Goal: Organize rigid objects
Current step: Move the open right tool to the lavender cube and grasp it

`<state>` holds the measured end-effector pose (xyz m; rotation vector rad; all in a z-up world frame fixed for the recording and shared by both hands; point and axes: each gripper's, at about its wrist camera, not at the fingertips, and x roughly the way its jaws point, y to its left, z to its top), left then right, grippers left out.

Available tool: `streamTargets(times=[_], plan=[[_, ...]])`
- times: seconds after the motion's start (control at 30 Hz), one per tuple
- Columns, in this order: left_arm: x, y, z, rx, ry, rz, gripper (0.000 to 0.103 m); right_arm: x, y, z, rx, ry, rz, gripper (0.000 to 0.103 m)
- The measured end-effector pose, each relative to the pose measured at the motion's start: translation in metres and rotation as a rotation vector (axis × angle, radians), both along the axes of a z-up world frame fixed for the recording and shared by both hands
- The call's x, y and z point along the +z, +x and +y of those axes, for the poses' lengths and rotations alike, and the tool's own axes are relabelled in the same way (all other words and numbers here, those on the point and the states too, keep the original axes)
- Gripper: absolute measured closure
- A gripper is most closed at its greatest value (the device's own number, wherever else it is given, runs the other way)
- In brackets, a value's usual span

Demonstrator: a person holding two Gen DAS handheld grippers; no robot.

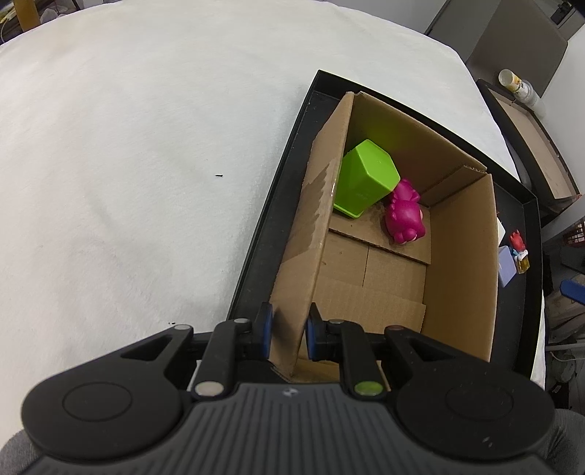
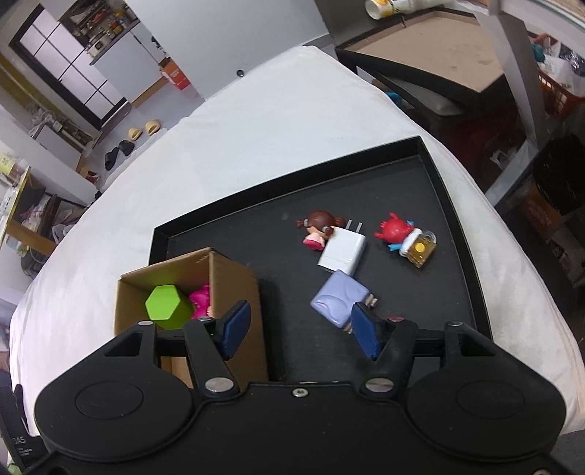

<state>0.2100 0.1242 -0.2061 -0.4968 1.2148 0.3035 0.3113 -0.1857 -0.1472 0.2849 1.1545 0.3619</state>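
left gripper (image 1: 289, 330): clamped on cardboard box (image 1: 460, 255) wall, lower centre | right gripper (image 2: 299, 330): jaws apart, empty, lower centre above black tray (image 2: 292, 234) | green cup (image 1: 365, 179), pink toy (image 1: 404, 213): inside box

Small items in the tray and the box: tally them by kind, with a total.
Toy figures: 3 (pink figure, doll, red figure)
Chargers: 2 (white, lilac)
Green cups: 1
Yellow padlocks: 1
Total: 7

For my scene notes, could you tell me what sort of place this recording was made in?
Probably a lived-in room used for recording, not a lab: slippers lie on the floor, a cluttered shelf stands behind, and the cloth-covered table holds toys.
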Motion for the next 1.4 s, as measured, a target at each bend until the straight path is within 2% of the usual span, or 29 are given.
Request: streamTargets(times=[0.23,0.37,0.57,1.0,1.4], plan=[[0.001,0.002,-0.002,0.002,0.012,0.009,0.086,-0.014,0.006,-0.011,-0.024,0.016,0.031,0.035],[0.0,0.003,-0.003,0.004,0.021,0.014,0.087,-0.023,0.01,-0.014,-0.037,0.025,0.05,0.029],[-0.002,0.007,-0.006,0.005,0.034,0.032,0.087,-0.035,0.018,-0.014,-0.07,0.056,0.099,0.028],[-0.007,0.013,-0.008,0.002,0.045,0.052,0.087,-0.062,0.043,0.015,-0.05,-0.015,0.134,0.028],[-0.009,0.014,-0.01,-0.003,0.05,0.051,0.087,-0.087,0.043,0.02,-0.041,-0.106,0.165,0.03]])
